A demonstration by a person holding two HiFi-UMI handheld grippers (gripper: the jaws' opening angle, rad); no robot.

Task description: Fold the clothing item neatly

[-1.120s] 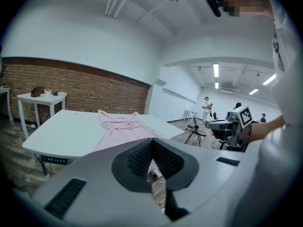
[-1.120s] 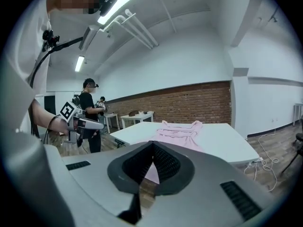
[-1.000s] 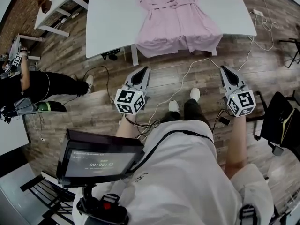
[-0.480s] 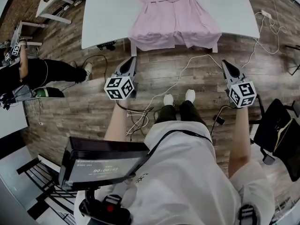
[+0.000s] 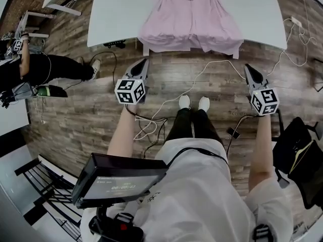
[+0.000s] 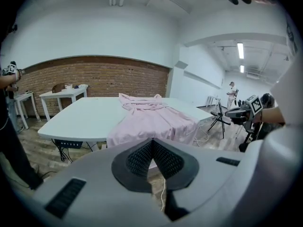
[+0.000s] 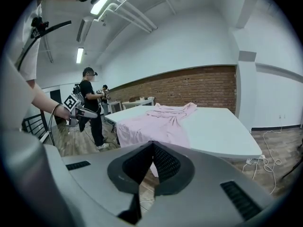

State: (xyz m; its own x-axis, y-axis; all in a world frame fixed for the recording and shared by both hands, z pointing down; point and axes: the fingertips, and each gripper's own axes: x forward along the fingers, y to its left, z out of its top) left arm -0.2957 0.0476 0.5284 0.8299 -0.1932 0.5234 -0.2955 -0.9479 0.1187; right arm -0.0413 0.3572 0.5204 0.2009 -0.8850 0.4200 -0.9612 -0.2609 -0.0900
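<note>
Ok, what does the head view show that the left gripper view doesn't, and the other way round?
Only the head view: the person's white shoes and the dark screen at their chest. Only the left gripper view: the lit ceiling lights in the room beyond. Both: the pink dress draped over the near edge of the white table.

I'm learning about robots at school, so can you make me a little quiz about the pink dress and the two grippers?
1. True or false: the pink dress hangs over the near edge of the white table.
2. What does the left gripper hold? A) the dress B) a cable C) nothing
3. Fill in: the right gripper is ____ (open or shut).
Key: 1 true; 2 C; 3 shut.
</note>
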